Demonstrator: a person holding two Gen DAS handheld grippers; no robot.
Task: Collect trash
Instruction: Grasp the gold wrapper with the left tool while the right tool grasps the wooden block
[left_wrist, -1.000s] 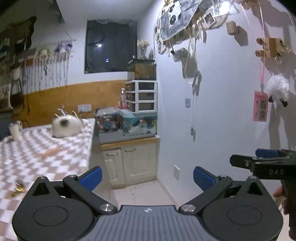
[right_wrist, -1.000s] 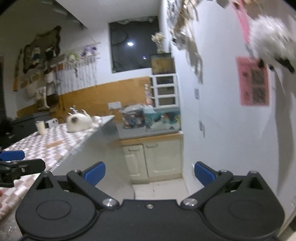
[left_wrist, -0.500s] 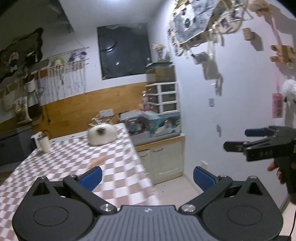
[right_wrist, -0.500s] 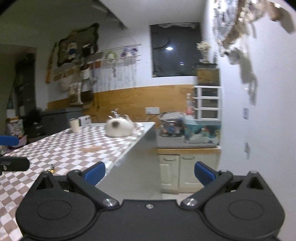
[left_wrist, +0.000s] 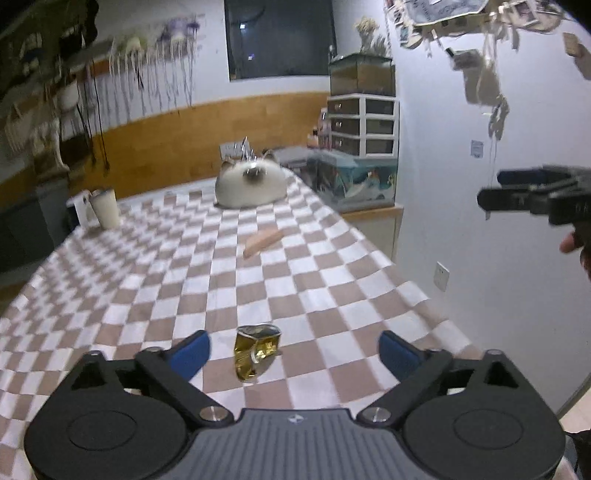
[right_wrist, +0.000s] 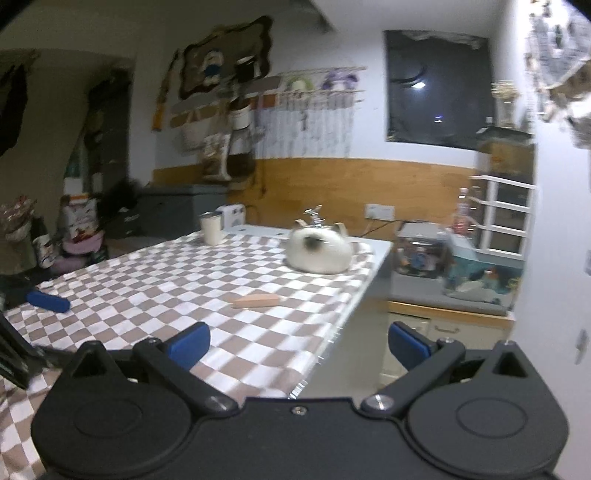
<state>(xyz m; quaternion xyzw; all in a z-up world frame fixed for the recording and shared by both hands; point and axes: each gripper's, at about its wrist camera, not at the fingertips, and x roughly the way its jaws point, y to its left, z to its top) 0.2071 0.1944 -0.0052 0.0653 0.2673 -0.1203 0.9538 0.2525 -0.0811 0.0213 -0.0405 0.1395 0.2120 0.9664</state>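
Observation:
A crushed gold can (left_wrist: 256, 350) lies on the checked tablecloth (left_wrist: 332, 291) near the table's front. My left gripper (left_wrist: 293, 354) hangs just over it with its jaws closing; the can sits between them, nearer the left pad, and neither pad touches it. A pale pink wedge-shaped piece (left_wrist: 263, 242) lies further up the table, and the right wrist view shows the same pink piece (right_wrist: 256, 301). My right gripper (right_wrist: 298, 345) stands open over the table's right edge, nothing between its fingers. It also shows in the left wrist view as the right gripper (left_wrist: 489, 188), out beyond the table's side.
A white cat-shaped object (left_wrist: 251, 184) sits at the table's far end and a white cup (left_wrist: 105, 208) at the far left. Right of the table runs a narrow floor strip before a low cabinet (right_wrist: 450, 325) with a fish tank (left_wrist: 354, 181) and drawers (left_wrist: 364, 125).
Both views have swung left from the wall and cabinet onto the table. The gold can has come between the left gripper's fingers. Both grippers stayed open.

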